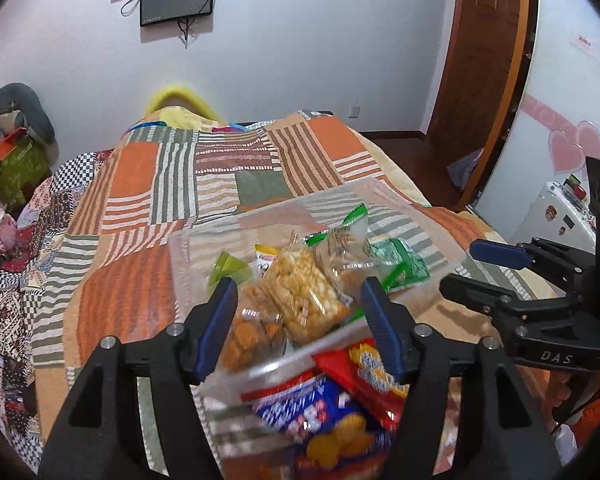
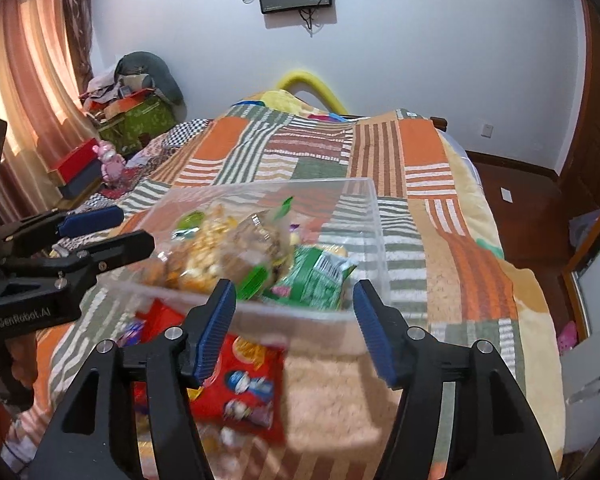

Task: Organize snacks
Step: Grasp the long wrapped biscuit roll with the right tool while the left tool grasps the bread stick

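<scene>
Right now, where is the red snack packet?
In the right wrist view, the red snack packet lies on the patchwork blanket, just outside the clear plastic box.

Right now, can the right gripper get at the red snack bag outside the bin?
Probably yes. The right gripper is open, and the red bag lies uncovered on the blanket just below it, outside the clear bin.
</scene>
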A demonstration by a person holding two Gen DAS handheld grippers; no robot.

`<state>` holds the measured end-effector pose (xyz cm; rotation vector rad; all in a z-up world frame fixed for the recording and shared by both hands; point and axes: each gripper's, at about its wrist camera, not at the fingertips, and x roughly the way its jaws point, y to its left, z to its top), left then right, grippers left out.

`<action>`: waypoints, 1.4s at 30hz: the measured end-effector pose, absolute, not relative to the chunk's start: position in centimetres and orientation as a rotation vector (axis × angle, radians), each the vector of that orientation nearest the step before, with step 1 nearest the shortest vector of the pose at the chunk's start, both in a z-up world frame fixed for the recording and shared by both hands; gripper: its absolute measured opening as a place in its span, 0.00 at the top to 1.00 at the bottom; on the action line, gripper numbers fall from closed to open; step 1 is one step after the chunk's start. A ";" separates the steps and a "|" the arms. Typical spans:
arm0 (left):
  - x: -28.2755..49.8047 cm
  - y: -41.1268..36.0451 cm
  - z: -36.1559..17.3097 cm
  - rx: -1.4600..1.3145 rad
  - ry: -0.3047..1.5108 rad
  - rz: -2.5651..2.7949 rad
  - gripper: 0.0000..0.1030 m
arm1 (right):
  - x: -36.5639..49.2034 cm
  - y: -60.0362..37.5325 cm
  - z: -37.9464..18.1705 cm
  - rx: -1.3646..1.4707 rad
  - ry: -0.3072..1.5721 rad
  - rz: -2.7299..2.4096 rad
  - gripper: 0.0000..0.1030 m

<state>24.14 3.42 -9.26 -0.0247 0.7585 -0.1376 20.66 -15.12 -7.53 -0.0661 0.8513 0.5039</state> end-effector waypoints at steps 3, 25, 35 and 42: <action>22.5 4.0 -9.1 -0.023 0.768 -0.131 0.34 | 19.1 -15.1 -7.4 -0.070 0.852 0.518 0.39; 12.2 2.0 -17.8 0.047 0.964 -0.240 0.32 | 12.0 -13.1 -11.3 -0.089 1.011 0.531 0.30; 12.2 1.1 -17.0 0.044 0.939 -0.237 0.32 | 11.8 -13.4 -12.1 -0.050 1.046 0.518 0.27; 12.8 5.0 -16.7 -0.002 0.938 -0.142 0.29 | 11.9 -11.8 -13.5 -0.048 1.084 0.550 0.27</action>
